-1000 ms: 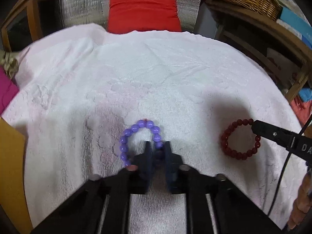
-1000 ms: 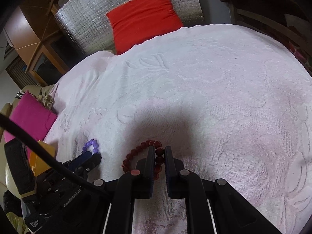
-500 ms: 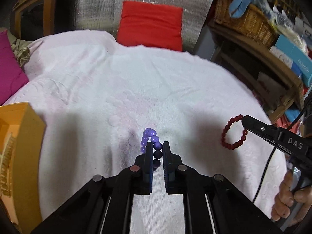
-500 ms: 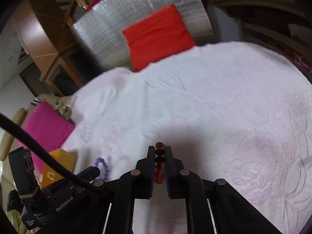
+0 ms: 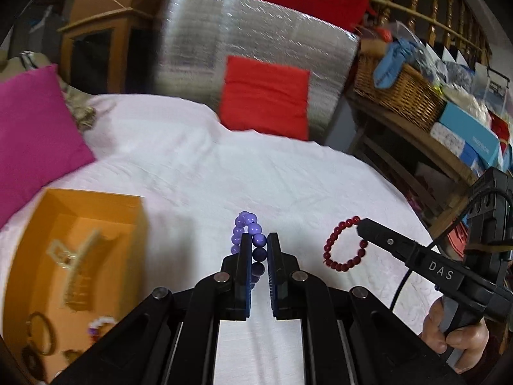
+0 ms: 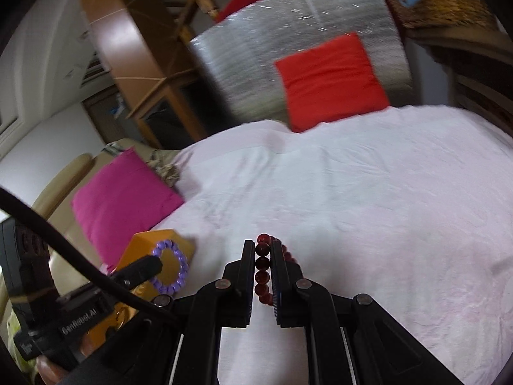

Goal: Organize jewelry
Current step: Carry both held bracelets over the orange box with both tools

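White bedspread (image 5: 256, 173) spans under both grippers. Orange box (image 5: 96, 211) sits left of the left jaws, open top, with a hair claw clip (image 5: 77, 266) and small jewelry bits inside. Left gripper (image 5: 259, 250): jaws nearly closed, pinching the purple bead bracelet (image 5: 247, 227), loop standing up past the tips, clear of the cloth. Right gripper (image 6: 263, 256): jaws narrow, clamped on the dark red bead bracelet (image 6: 262, 264), beads stacked between the pads, loop hanging off to the right of the jaws.
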{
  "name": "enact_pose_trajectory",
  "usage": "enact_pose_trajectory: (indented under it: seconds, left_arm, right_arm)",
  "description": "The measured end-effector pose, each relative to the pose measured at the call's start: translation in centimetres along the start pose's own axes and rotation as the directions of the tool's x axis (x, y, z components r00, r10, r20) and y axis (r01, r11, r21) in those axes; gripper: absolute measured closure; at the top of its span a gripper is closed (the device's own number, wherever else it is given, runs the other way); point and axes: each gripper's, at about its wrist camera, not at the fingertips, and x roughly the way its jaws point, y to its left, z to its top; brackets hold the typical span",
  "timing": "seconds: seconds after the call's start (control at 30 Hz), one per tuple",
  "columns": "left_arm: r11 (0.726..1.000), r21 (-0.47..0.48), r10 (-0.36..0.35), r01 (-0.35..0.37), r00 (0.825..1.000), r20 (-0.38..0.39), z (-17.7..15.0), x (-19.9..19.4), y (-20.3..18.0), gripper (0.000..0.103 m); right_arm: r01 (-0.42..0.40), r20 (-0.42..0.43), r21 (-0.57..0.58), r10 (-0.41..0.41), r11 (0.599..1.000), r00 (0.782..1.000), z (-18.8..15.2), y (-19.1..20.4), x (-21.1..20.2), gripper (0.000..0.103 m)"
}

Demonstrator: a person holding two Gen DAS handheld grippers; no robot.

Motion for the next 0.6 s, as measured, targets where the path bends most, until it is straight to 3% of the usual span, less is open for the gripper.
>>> enact_pose_trajectory:
  seconds: [0.33,0.47,0.6]
  left_arm:
    - [0.972,-0.173,0.168,-0.158,0.985,0.043,-0.3,-5.8,12.6,0.094]
    - [0.940,-0.266,0.225,-0.215,0.974,0.005,-1.3,-6.6,18.5,0.094]
    - [0.919,-0.320,0.229,-0.229,0.973,-0.038,-2.2,-6.2,22.2,0.094]
  right_arm:
    - [-0.096,-0.072,-0.121,0.087,0.988,0.994,-0.1,9.4,3.9,0.093]
    - [-0.157,-0.118,-0.186,0.137,0.970,0.984,-0.8,14.6,6.3,0.093]
    - [-0.211,-0.161,-0.227,0.178,0.951,0.971,-1.9,18.9,8.5,0.093]
